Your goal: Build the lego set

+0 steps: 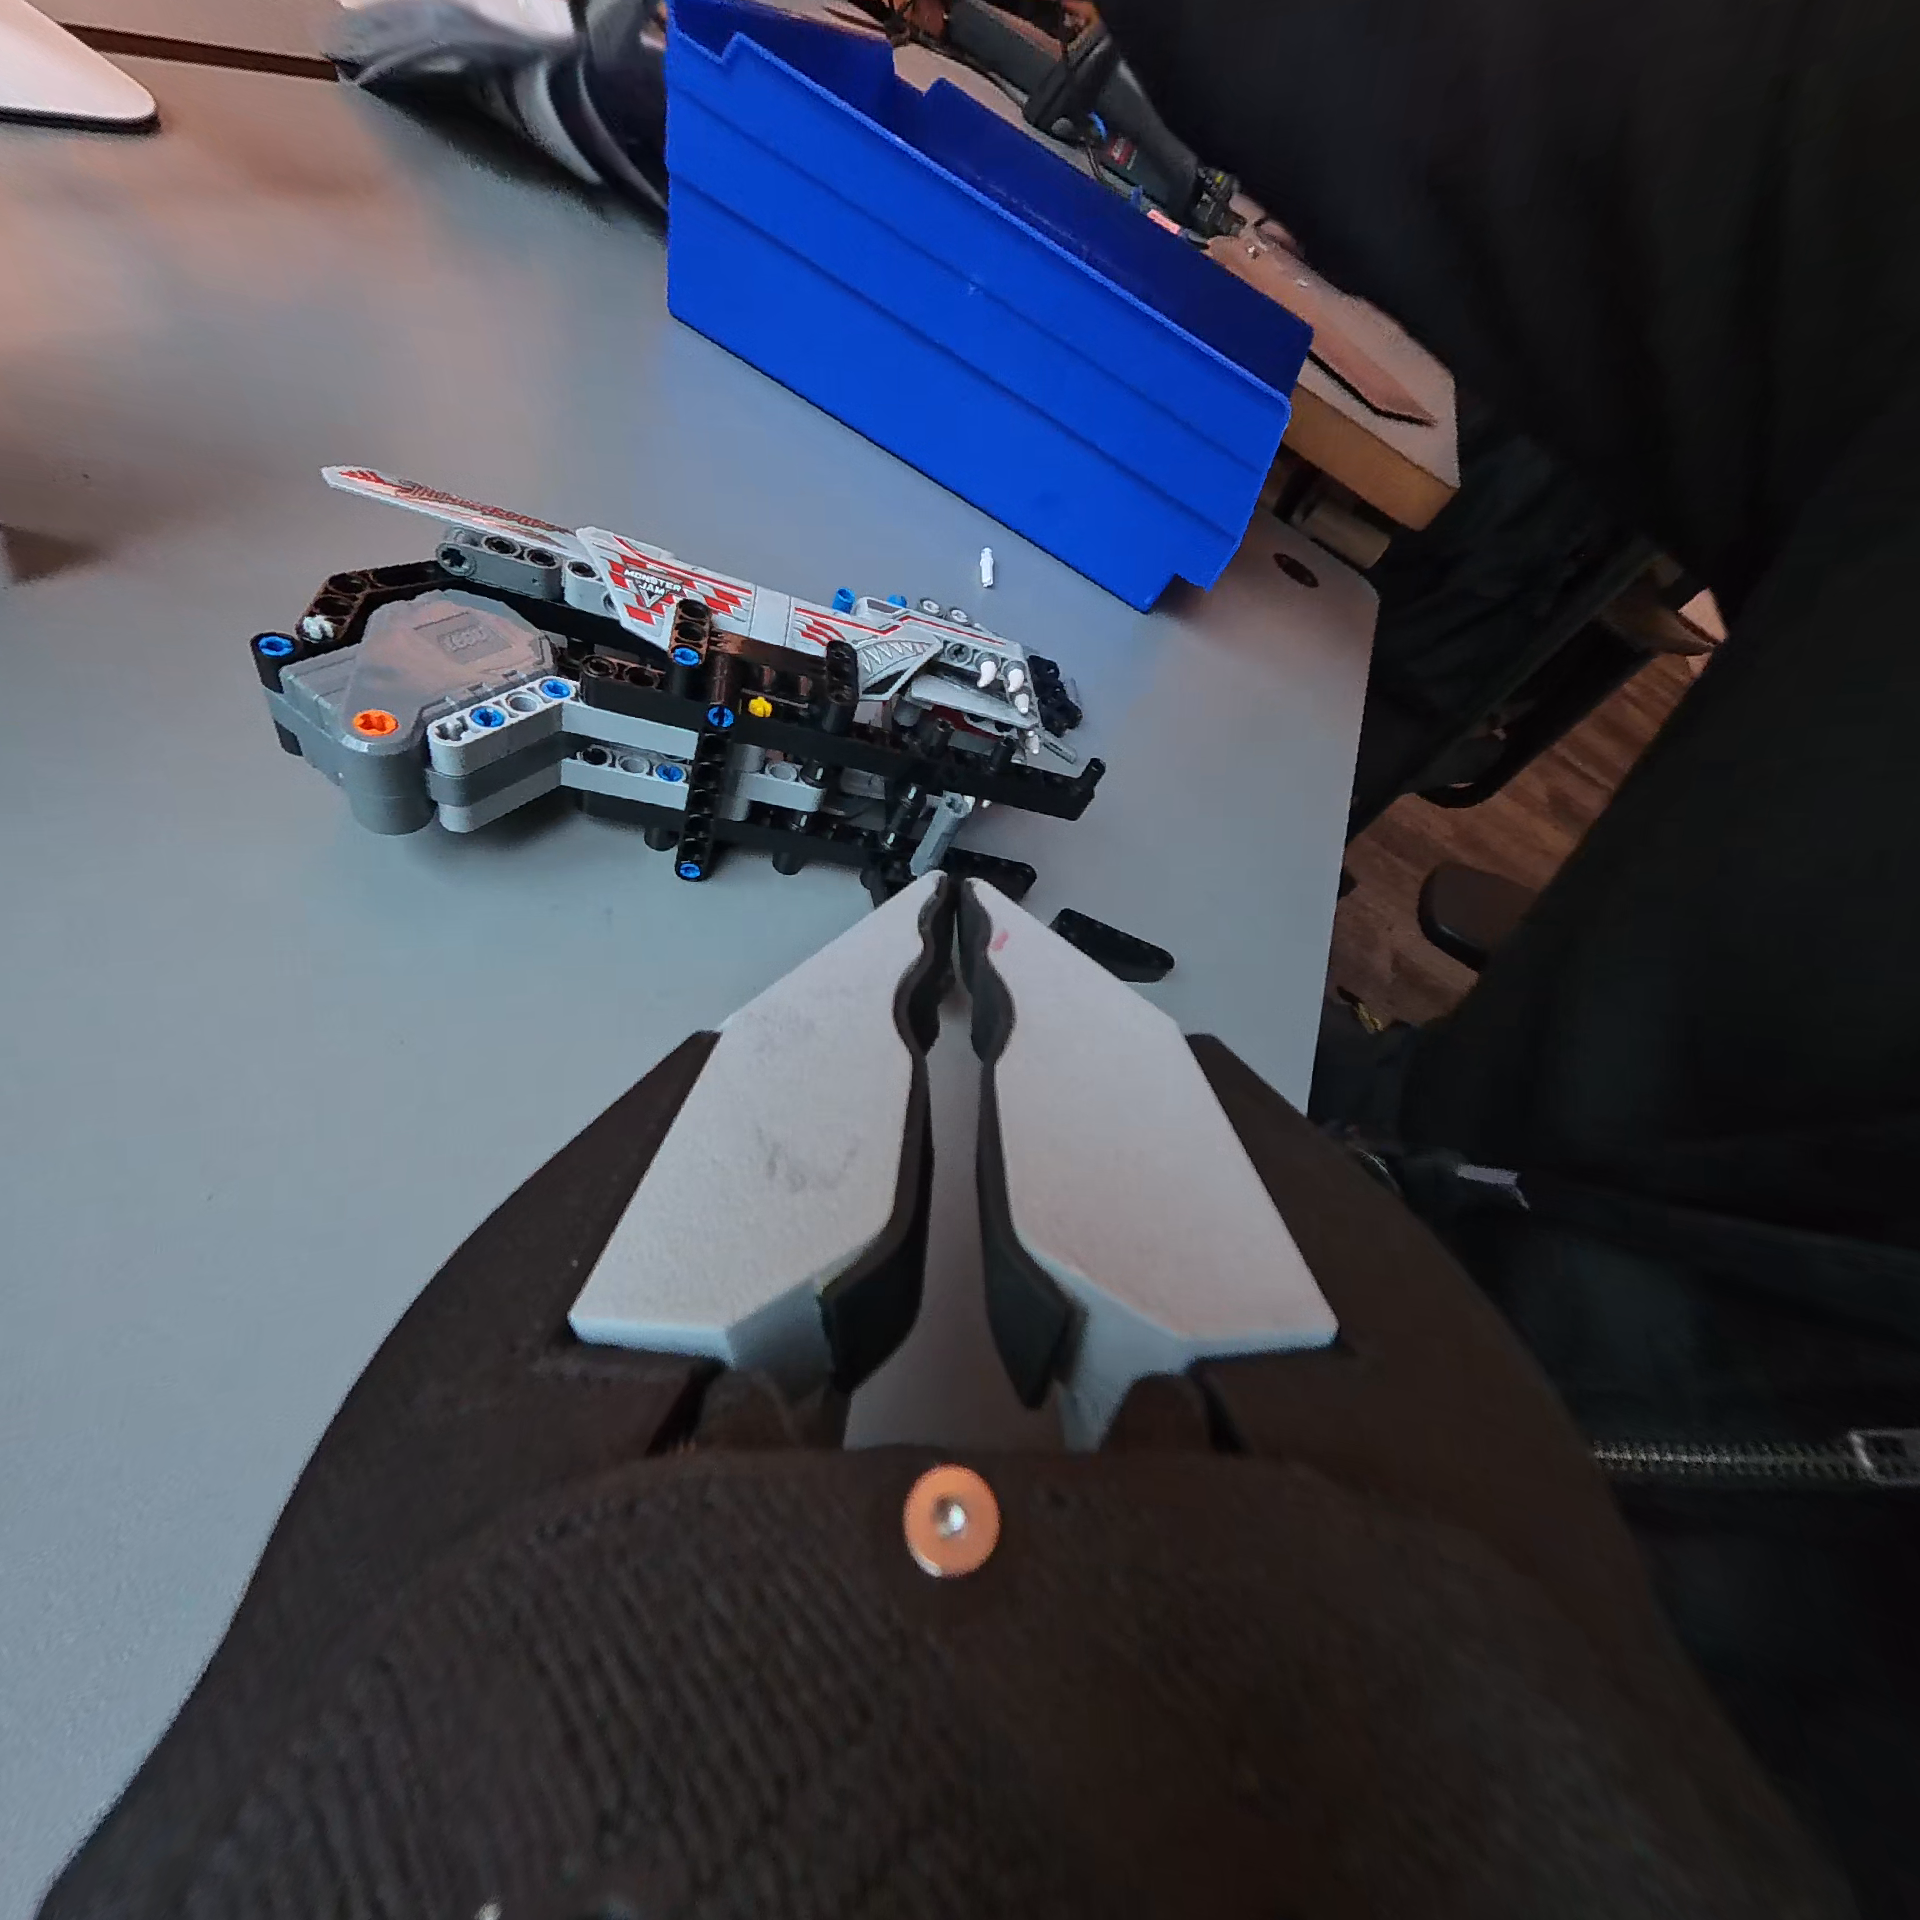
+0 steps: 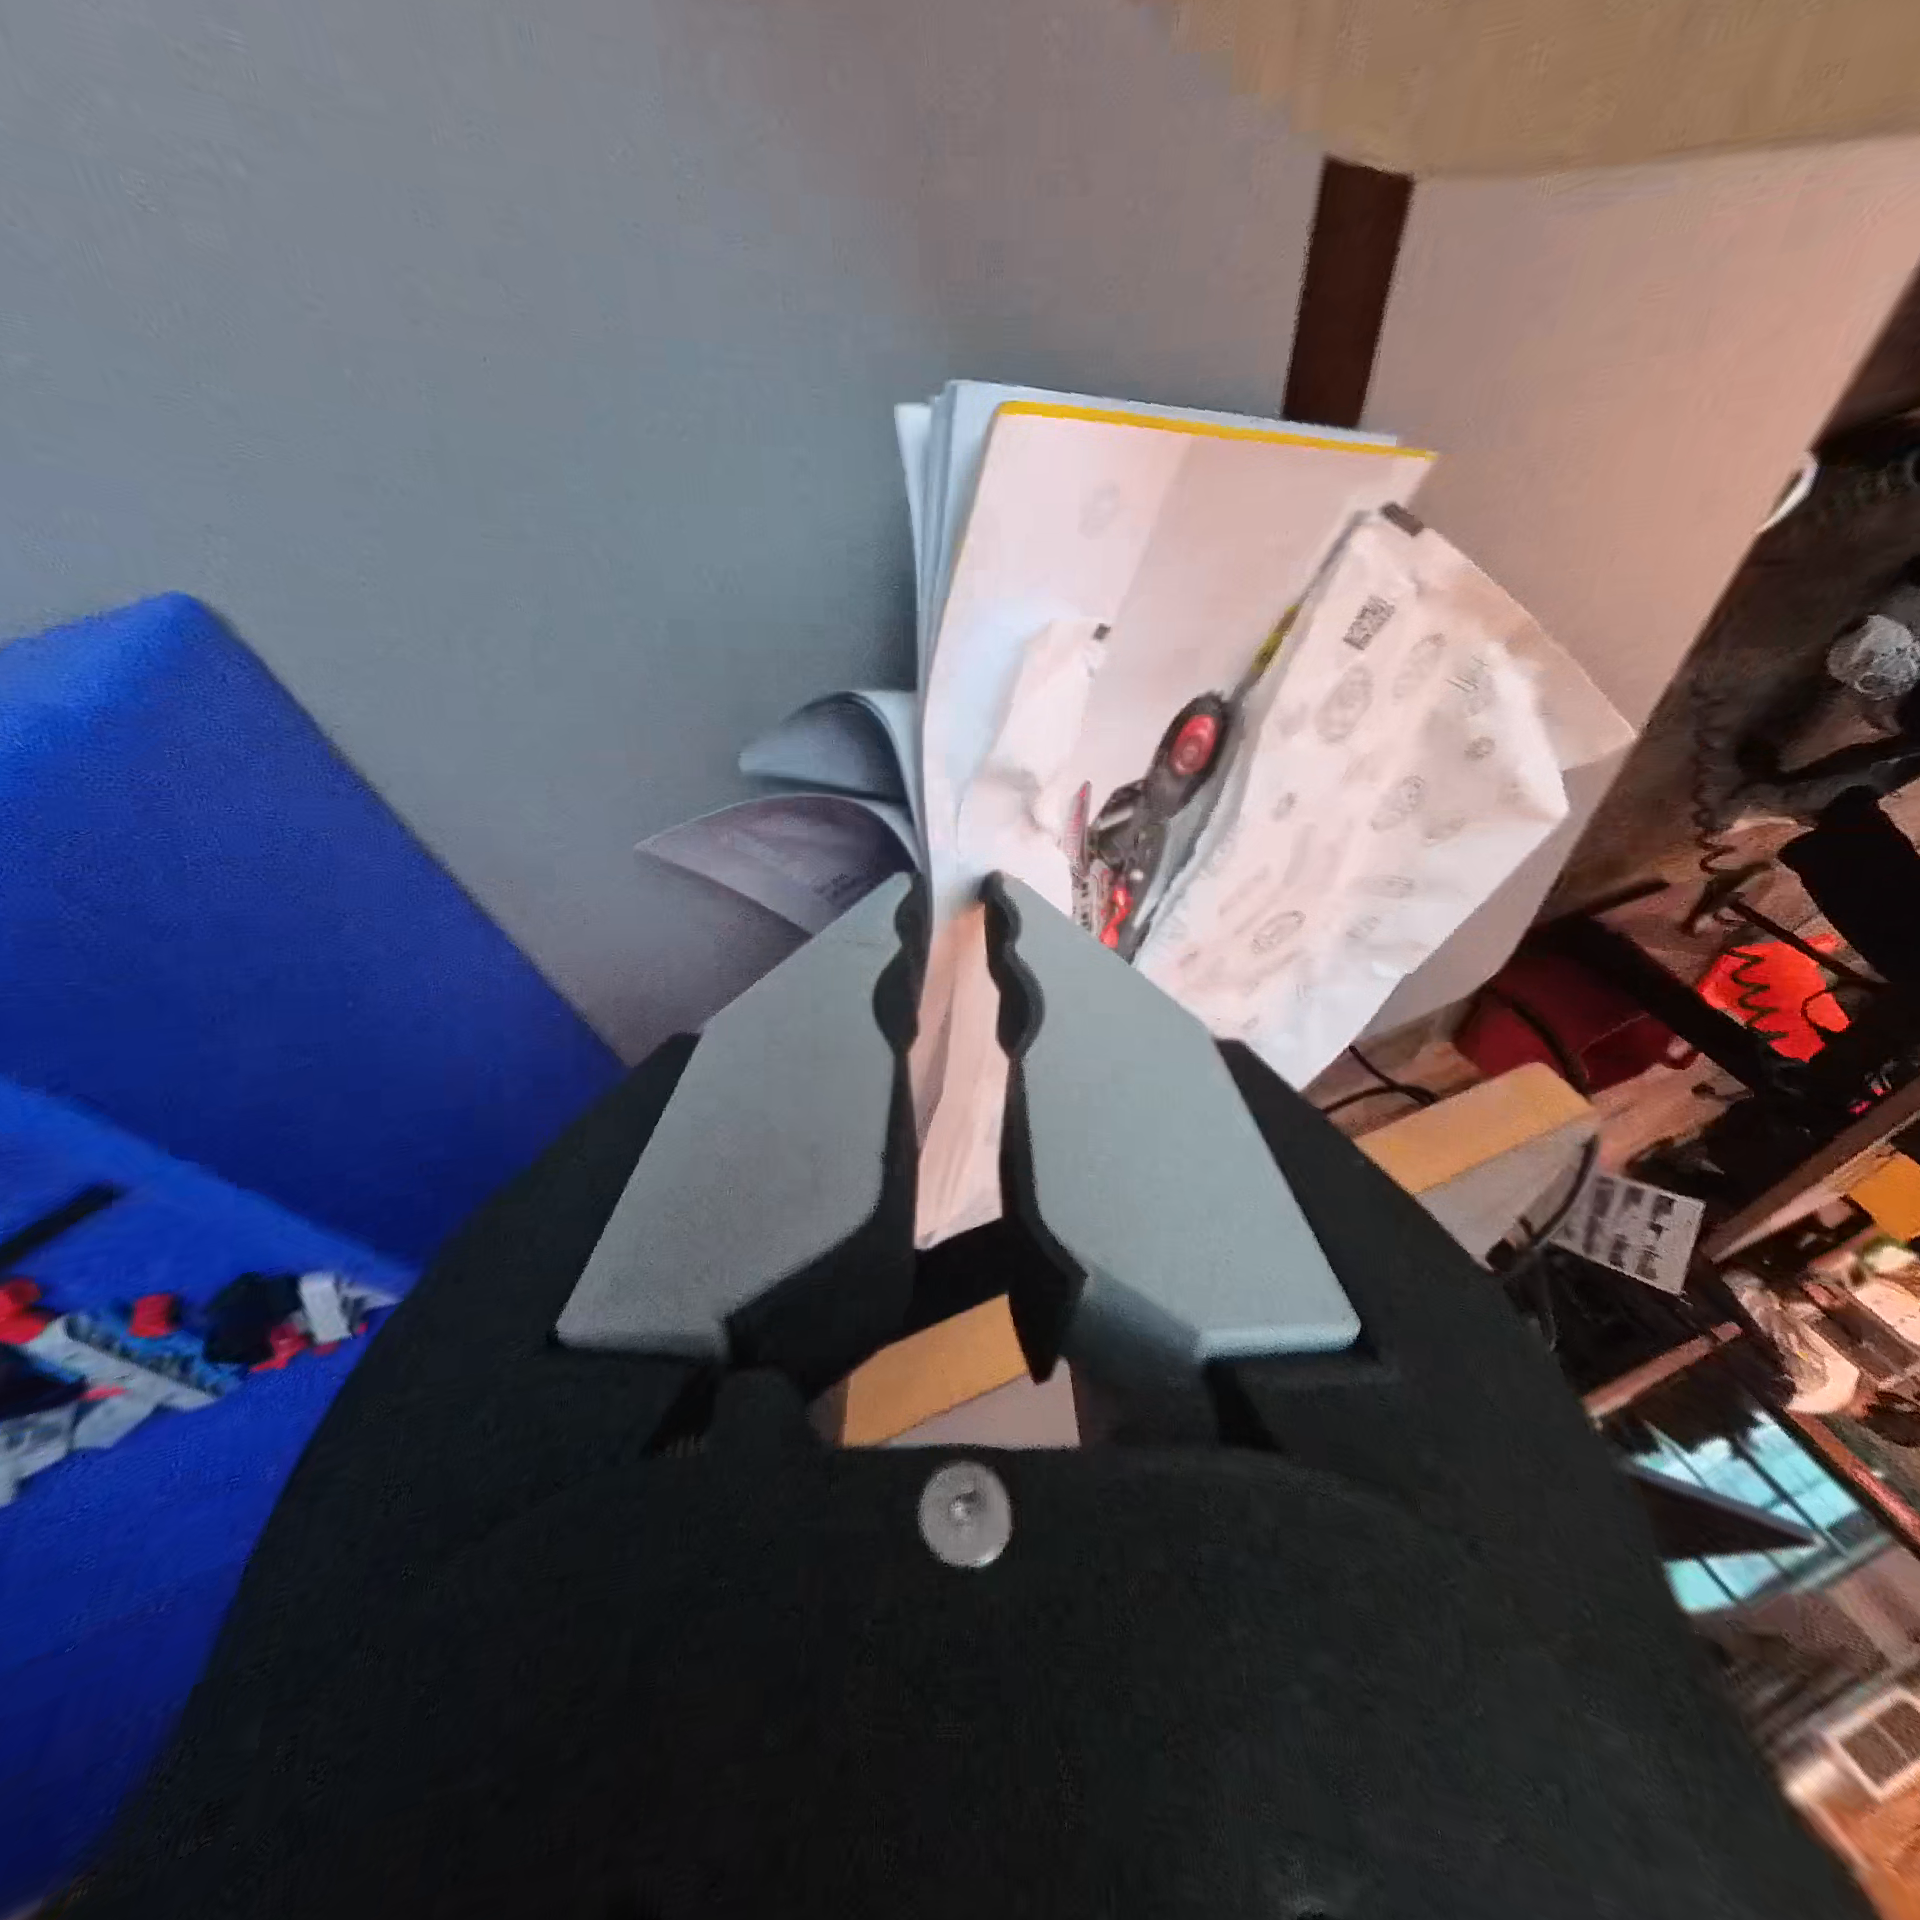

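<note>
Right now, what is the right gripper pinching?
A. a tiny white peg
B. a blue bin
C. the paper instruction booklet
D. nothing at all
C: in the right wrist view the right gripper is closed on the instruction booklet, whose pages fan out above its fingertips.

Grey, black and red model [image 1: 665,675] on a grey table [image 1: 208,1039]
Red zigzag stripes on its panels; solid blue bin [image 1: 966,301] upper right.
</note>
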Motion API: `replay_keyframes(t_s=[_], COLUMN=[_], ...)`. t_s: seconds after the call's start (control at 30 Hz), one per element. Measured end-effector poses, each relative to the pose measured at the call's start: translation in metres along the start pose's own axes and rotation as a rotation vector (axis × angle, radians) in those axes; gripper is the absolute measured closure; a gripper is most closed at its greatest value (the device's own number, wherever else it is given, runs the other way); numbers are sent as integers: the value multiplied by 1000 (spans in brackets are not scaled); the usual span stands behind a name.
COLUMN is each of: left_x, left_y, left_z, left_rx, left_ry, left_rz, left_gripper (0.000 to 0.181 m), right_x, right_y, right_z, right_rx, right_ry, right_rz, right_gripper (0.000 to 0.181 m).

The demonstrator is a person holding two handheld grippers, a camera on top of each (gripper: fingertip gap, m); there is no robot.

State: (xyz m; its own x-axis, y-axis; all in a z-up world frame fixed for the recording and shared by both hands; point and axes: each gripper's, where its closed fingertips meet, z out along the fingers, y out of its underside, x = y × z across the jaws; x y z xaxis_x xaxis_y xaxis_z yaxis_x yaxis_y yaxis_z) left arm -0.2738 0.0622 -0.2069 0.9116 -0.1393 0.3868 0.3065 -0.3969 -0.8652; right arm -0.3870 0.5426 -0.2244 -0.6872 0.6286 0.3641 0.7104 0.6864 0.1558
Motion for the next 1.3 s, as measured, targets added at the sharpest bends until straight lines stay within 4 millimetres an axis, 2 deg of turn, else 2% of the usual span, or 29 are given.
replay_keyframes(t_s=[0.1, 0.2, 0.47, 0.67, 1.07, 1.17, 1.3], left_x=[0, 0, -1, -3, 1, 13, 26], left_y=[0, 1, 2, 6, 2, -1, -12], left_z=[0, 1, 2, 6, 4, 9, 14], left_rx=[-1, -10, -16, -51, -29, -47, -49], left_ry=[1, 3, 0, -26, -18, -14, -25], left_rz=[-5, -8, -14, 1, 26, 83, 154], left_gripper=[181, 181, 181, 181, 181, 176, 170], right_x=[26, 36, 28, 32, -18, -38, -59], right_y=[5, 13, 37, 45, 14, 4, -6], right_z=[-35, -63, -105, -149, -231, -250, -267], right_rx=[132, 286, 621, 867, 1219, 1265, 1283], right_ry=[110, 125, 101, 71, -261, -303, -272], right_rz=[137, 320, 644, 854, 951, 919, 866], right_gripper=[181, 181, 181, 181, 181, 181, 181])
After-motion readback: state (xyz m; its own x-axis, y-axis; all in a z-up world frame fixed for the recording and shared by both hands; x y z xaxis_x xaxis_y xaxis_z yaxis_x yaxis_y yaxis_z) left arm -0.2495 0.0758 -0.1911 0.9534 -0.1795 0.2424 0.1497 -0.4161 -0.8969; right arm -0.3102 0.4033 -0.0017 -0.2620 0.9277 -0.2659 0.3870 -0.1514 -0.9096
